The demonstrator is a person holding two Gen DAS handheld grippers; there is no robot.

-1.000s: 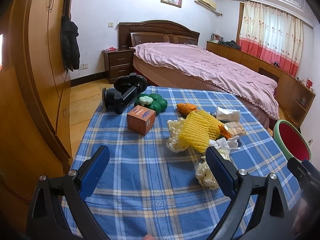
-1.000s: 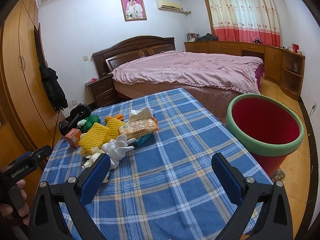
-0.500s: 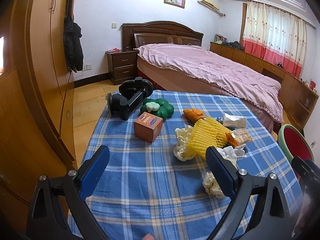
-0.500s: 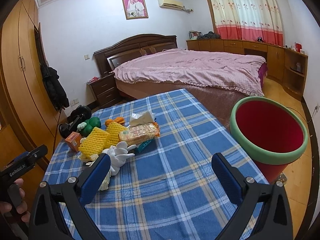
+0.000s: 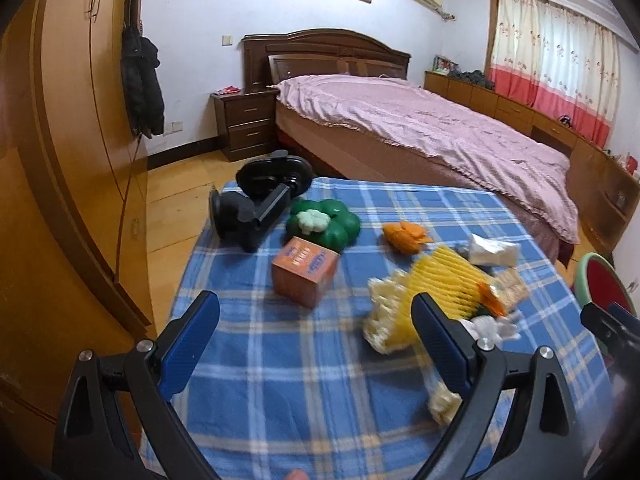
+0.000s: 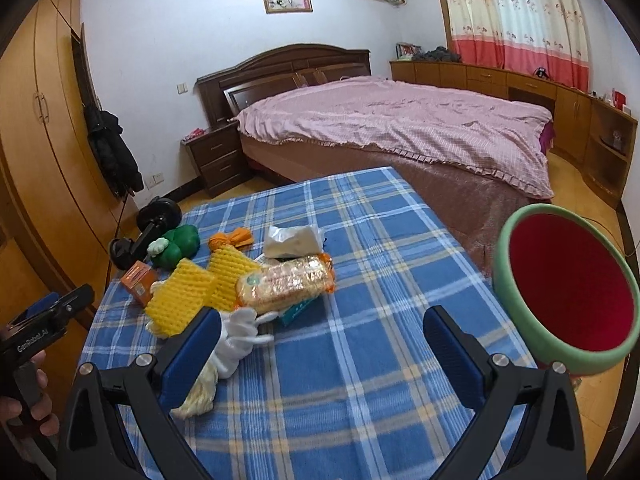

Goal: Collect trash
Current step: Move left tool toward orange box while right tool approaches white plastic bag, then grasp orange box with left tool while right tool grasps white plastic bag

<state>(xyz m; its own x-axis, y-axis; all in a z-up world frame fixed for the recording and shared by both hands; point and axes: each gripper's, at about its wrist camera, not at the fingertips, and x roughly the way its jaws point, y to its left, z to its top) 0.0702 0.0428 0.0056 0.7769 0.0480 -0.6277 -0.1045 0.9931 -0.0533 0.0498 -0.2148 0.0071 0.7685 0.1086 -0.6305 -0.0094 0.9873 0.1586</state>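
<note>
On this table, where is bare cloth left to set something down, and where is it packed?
Bare: the near strip by the grippers, and the side toward the bin, right of the cracker pack. The far end beyond the tissue pack is bare too. Crowded: the cluster from the orange box to the yellow foam nets.

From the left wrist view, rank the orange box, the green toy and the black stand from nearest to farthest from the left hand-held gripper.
1. Orange box: nearest the left hand-held gripper, just ahead between its fingers.
2. Green toy: directly behind the box, mid-table.
3. Black stand: farthest, at the table's far left corner.
</note>
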